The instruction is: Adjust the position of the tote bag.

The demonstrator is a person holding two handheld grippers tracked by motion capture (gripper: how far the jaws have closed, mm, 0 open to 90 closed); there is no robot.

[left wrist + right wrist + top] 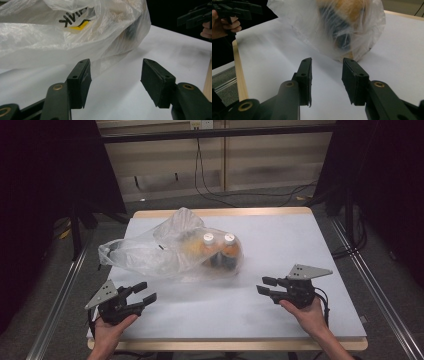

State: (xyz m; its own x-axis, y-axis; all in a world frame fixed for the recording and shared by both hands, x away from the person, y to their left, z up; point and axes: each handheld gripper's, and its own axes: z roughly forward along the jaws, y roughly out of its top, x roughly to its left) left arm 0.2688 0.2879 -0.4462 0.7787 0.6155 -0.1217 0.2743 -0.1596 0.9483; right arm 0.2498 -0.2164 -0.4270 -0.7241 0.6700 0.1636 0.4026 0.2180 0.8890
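Here, a thin translucent white plastic bag (pixel 170 251) lying on its side on the white-topped table (pixel 280 250) with a pale wooden edge, left of centre in the high view, long axis running roughly left to right across the frame. Inside, toward its right end, two orange bottles with white caps (pixel 218 247), side by side, caps up. Crumpled, loose bag mouth toward the upper left and left of the frame.

Left hand-held gripper (pixel 141 295) at lower left, jaws parted and empty, pointing up and right at the bag's near flank; just short of the plastic, not touching. Right hand-held gripper (pixel 266 286) at lower right, jaws likewise apart with nothing between them, aimed left toward the bottle end, with a bare strip of table between. Left one judged the nearer to the bag, right one the nearer to the bottles.

In the left gripper view, black printing and a yellow patch on the film at the upper left, letters cut off and unreadable. In the right gripper view, bottles blurred into orange and dark shapes behind the plastic (pixel 342 30). Where the bag's mouth opens, hard to make out among the folds; labels hidden.
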